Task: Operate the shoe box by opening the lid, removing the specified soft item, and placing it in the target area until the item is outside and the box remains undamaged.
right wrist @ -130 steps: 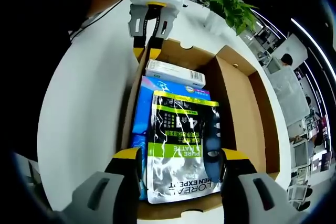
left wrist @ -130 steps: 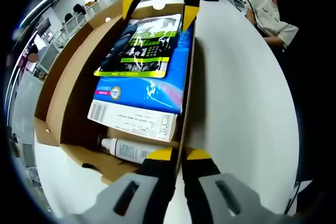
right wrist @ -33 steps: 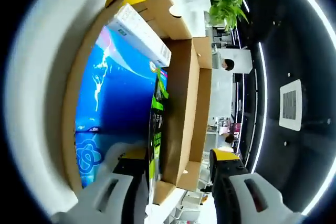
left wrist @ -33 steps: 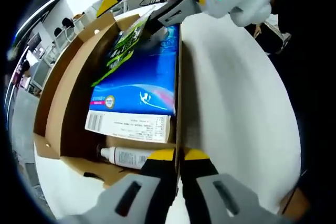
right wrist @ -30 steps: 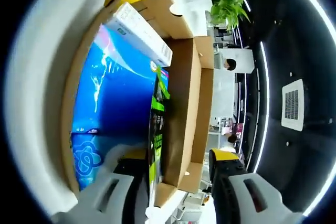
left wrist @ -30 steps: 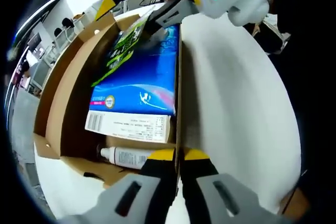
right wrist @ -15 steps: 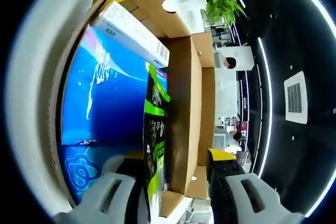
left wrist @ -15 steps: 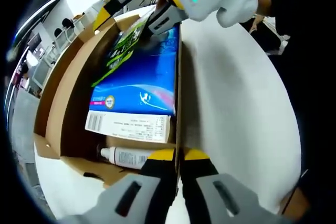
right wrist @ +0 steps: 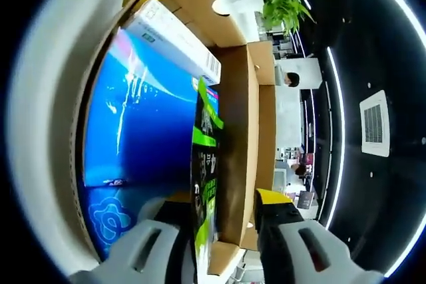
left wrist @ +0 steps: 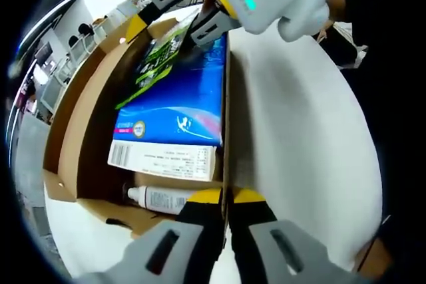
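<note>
Your left gripper [left wrist: 225, 197]: shut on box wall [left wrist: 226, 131]. Your right gripper [right wrist: 223, 207]: jaws pinch green pouch [right wrist: 204, 164], tilted above blue pack [right wrist: 140, 131].

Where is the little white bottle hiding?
In the left gripper view, the white bottle lies on its side at the near end of the cardboard box, just below the white carton and beside the left gripper.

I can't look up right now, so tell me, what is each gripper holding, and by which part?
The right gripper pinches the green and black pouch by one end. The left gripper is shut on the shoe box side wall.
</note>
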Tool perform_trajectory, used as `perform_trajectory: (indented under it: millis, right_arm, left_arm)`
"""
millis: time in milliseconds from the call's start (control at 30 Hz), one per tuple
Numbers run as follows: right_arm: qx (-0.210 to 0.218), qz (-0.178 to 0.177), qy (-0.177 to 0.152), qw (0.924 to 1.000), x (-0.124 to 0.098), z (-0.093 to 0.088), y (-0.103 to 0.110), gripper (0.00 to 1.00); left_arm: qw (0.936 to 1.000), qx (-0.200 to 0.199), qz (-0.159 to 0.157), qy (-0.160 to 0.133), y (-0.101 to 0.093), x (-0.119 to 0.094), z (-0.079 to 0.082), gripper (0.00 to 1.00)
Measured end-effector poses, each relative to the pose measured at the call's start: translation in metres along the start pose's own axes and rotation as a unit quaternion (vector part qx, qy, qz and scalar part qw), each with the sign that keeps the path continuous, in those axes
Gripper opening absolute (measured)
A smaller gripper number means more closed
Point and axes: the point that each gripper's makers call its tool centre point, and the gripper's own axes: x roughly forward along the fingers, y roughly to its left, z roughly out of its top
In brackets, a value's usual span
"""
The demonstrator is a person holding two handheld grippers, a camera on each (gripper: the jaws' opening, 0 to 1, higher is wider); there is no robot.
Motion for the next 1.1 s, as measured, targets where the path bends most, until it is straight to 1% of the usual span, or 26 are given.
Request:
perform_trajectory:
  millis: [100, 200, 467, 600, 767, 833, 967, 1100]
  right_arm:
    - [0.006, 0.002, -0.001, 1.0000, 0.001, 0.000, 0.001, 0.28]
    - [0.014, 0.008, -0.001, 0.9999, 0.001, -0.001, 0.003, 0.24]
    - [0.026, 0.008, 0.005, 0.9996, 0.000, -0.003, 0.004, 0.20]
    - [0.027, 0.013, 0.005, 0.9995, 0.000, -0.003, 0.007, 0.15]
    - [0.033, 0.017, 0.006, 0.9993, 0.000, -0.003, 0.008, 0.14]
    - [0.035, 0.022, 0.006, 0.9991, 0.000, -0.004, 0.011, 0.09]
    - [0.034, 0.023, 0.005, 0.9991, 0.001, -0.003, 0.011, 0.09]
    - [0.045, 0.029, 0.003, 0.9986, 0.000, -0.004, 0.013, 0.05]
  left_arm:
    - [1.0000, 0.000, 0.001, 0.002, 0.000, 0.000, 0.000, 0.02]
    - [1.0000, 0.003, 0.003, 0.005, 0.000, 0.001, 0.000, 0.02]
    - [1.0000, 0.005, 0.003, 0.006, -0.001, 0.001, 0.000, 0.02]
    - [1.0000, 0.005, 0.004, 0.007, -0.001, 0.001, 0.001, 0.02]
    - [0.9999, 0.006, 0.006, 0.013, 0.008, 0.002, -0.005, 0.02]
    - [0.9998, 0.007, 0.007, 0.016, 0.010, 0.002, -0.007, 0.02]
    - [0.9998, 0.007, 0.006, 0.015, 0.011, 0.002, -0.007, 0.02]
    - [0.9998, 0.009, 0.006, 0.015, 0.011, 0.002, -0.005, 0.02]
